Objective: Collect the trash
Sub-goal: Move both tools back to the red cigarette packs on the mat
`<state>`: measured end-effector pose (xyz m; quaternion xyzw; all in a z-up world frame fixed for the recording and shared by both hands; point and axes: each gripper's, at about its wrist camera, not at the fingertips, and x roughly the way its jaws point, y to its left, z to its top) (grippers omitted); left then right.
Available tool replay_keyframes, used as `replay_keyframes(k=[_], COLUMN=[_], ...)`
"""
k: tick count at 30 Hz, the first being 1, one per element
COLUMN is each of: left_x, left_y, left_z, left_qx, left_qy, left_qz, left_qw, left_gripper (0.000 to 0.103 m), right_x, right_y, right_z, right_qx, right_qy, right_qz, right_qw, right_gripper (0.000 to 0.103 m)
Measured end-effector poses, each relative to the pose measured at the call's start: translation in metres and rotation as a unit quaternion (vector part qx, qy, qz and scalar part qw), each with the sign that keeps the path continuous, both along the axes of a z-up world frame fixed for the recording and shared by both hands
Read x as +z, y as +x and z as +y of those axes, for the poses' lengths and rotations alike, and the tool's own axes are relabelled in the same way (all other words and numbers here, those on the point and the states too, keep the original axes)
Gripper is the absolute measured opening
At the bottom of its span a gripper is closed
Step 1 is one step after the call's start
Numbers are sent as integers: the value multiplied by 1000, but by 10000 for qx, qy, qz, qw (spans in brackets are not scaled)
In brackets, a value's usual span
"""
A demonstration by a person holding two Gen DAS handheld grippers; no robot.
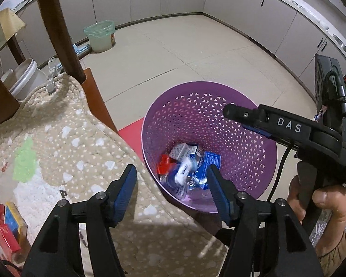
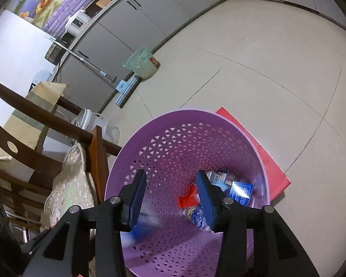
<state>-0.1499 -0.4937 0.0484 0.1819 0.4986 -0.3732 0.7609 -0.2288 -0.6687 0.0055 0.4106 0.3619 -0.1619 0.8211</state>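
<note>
two grippers you are holding over the purple basket (image 1: 253, 143) | left gripper (image 1: 171, 184) jaws gaping, empty | right gripper (image 2: 171, 198) jaws apart, empty | trash (image 1: 186, 166) is lying in the basket bottom

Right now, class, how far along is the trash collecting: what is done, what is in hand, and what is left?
Done: wrappers and small blue boxes already lie in the purple basket. In hand: nothing; the left gripper and right gripper are both open over the basket, with a blurred blue-and-white piece beside the right one, possibly dropping. Left: red and blue packets on the quilted cloth.
</note>
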Motion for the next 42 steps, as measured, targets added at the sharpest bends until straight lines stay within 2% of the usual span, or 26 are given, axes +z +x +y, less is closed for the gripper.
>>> replay_keyframes(k=[7,15,21,27,32,33,35,37,42], left_x=[19,34,44,51,57,58,57,53,37], left_y=[-7,-23,-22,-9,0,2,6,9,3], left_z=[22,60,114,189,262,276,298,314,324], left_qx=[156,281,651,1381,2153,2315,2560,2693,2418], left_qy=[-178,-139,-28,176,309,319,360,444,681], left_qz=[-29,-194,-440,-602,-533,-535,-573,-598,-636], left_qw=[9997,9993,9969,9884,9746,9708,9643,9602,9659], left_gripper=[67,68,68,68,69,71,80,81,81], right_x=[8,14,20,21,21,22,24,27,31], right_y=[6,20,34,49,59,61,64,67,81], right_z=[5,22,45,70,91,96,105,116,155], right_qx=[52,264,551,820,1031,1078,1169,1284,1826], right_qy=[-122,-240,-357,-433,-558,-575,-588,-604,-611], right_qz=[-80,-138,-151,-165,-169,-192,-266,-353,-551], right_qw=[9999,9993,9977,9956,9930,9923,9911,9893,9797], right_gripper=[55,56,57,58,58,58,59,59,59])
